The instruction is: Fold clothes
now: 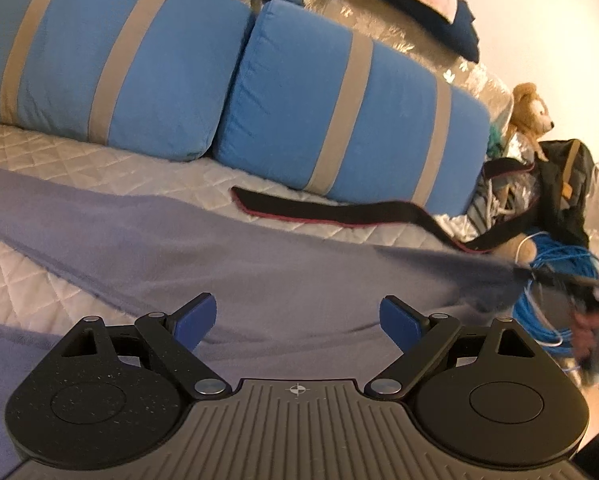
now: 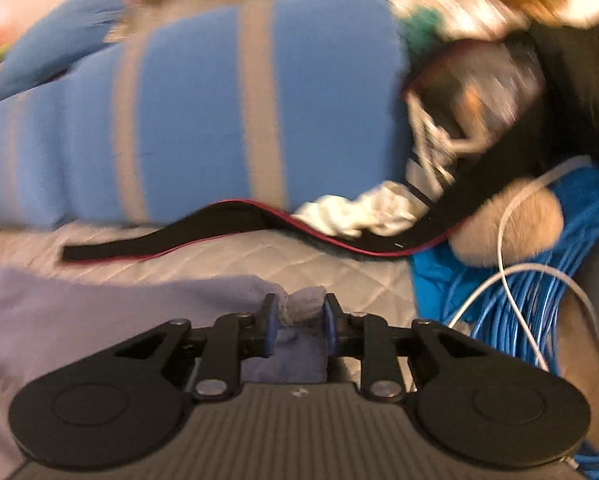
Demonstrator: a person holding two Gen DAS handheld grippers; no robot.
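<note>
Lavender garment spreads across the lower centre of my left view, on the quilted bed cover. Striped blue pillows fill the upper frame. My left gripper gapes wide, empty. My right gripper is nearly closed, pinching the garment's corner. No legible writing.

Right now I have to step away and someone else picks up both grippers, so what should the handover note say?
Left gripper: jaws open, empty, hovering over the lavender garment.
Right gripper: jaws closed on a bunched edge of that garment, pulling it out at the right side.
The garment lies spread on the quilted bed cover, below the blue striped pillows. A black strap lies just beyond it.
Done: one edge gripped. Left: no fold visible yet; grip the other edge and fold.
</note>
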